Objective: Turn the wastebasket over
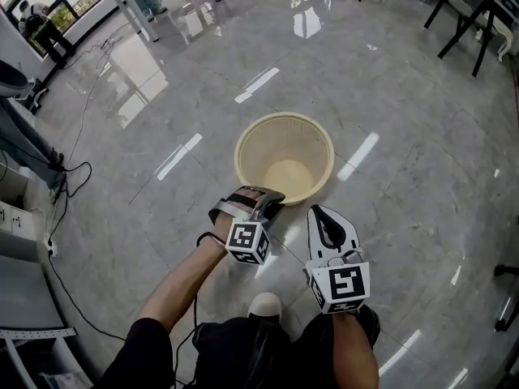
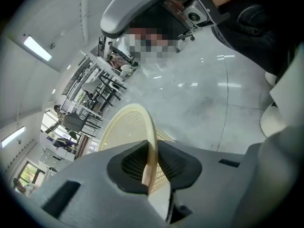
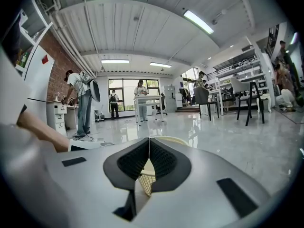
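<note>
The wastebasket [image 1: 276, 140] is standing mouth-up on the floor [image 1: 162, 217], not yet turned, while the left gripper [image 1: 263, 197] is clamping its near rim and the right gripper [image 1: 319, 211] is hovering clenched and empty.

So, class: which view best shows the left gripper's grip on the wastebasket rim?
Left gripper view: the wastebasket's rim sits pinched between the left gripper's pads. Head view shows the whole upright wastebasket, grip hidden. Right gripper view shows only mesh past shut jaws.
</note>
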